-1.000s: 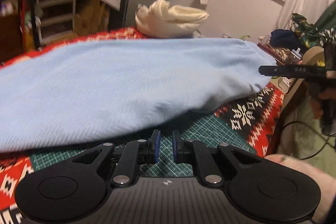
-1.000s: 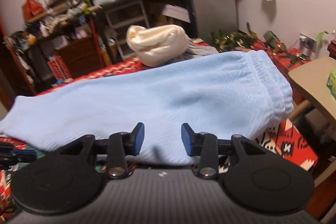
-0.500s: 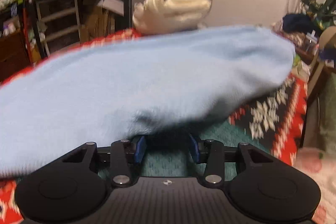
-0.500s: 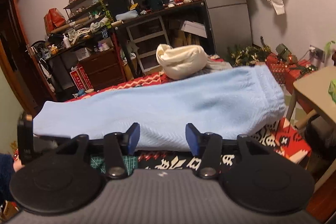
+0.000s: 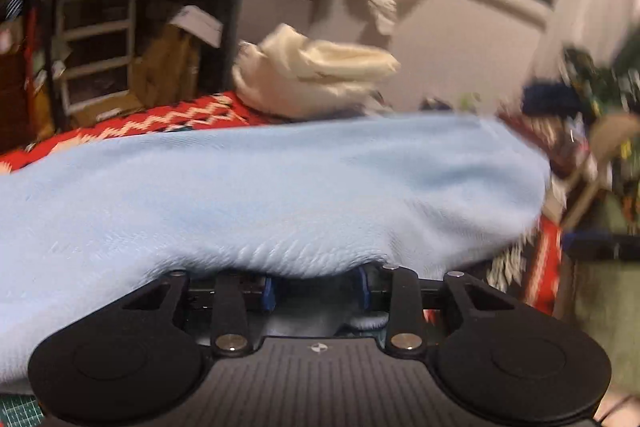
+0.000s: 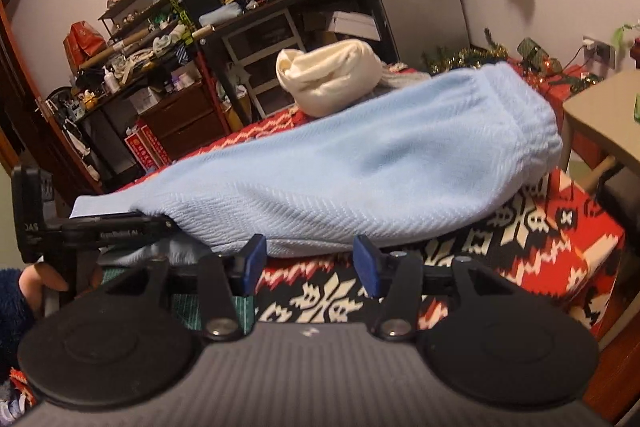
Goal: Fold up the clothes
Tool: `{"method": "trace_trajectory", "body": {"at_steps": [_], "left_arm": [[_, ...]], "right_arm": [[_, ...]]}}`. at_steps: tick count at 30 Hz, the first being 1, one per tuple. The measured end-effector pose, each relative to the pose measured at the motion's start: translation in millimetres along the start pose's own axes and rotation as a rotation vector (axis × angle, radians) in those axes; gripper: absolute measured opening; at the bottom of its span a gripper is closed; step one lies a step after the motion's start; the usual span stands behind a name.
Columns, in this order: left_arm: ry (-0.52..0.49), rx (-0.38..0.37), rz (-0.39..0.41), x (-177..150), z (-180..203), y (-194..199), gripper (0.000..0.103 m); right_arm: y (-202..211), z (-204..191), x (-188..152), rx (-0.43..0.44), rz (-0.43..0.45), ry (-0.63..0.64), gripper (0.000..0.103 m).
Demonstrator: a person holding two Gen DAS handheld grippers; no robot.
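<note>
We couldn't see the left gripper's [image 5: 316,291] blue fingertips properly since the fluffy light-blue fleece garment [image 5: 280,187] draped over them. The cluttered dark wooden shelves [image 5: 120,27] were motion-blurred, and the frame edge cropped that garment's left end.

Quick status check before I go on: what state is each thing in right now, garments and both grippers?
Blue garment: lying flat along the patterned cover, near edge draped over the left gripper.
Cream garment: bunched up behind the blue one, not folded.
Left gripper: fingers apart, have just been closing, blue cloth's edge over them, grip unclear.
Right gripper: open, nothing between its fingers, just short of the blue garment.
</note>
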State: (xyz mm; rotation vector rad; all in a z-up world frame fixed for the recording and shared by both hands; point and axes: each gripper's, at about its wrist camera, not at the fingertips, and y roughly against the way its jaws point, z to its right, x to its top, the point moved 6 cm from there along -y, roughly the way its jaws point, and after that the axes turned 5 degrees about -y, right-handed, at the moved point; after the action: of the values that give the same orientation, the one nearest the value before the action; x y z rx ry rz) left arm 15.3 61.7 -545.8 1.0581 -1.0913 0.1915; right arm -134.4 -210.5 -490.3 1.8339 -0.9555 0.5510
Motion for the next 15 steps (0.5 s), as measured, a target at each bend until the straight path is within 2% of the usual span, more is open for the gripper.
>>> {"method": "trace_trajectory", "body": {"at_steps": [4, 5, 6, 11, 15], "left_arm": [[-0.14, 0.045, -0.037, -6.8, 12.2, -14.6, 0.035], [-0.173, 0.049, -0.045, -8.4, 15.7, -16.3, 0.028], [-0.193, 0.031, -0.055, -10.2, 19.7, -16.5, 0.01], [-0.264, -0.05, -0.086, -25.4, 34.9, 3.0, 0.008], [-0.321, -0.058, -0.094, -45.3, 47.2, 26.1, 0.008]], "right_arm": [[-2.9, 12.1, -1.4, -0.008, 0.0, -0.038, 0.053], [-3.1, 14.2, -1.8, -0.01, 0.001, -0.044, 0.053], [-3.2, 16.2, -2.2, -0.012, 0.003, -0.05, 0.053], [1.0, 21.7, -6.0, -0.014, 0.005, -0.057, 0.053], [0.5, 26.5, -10.0, -0.011, 0.001, -0.074, 0.053]]}}
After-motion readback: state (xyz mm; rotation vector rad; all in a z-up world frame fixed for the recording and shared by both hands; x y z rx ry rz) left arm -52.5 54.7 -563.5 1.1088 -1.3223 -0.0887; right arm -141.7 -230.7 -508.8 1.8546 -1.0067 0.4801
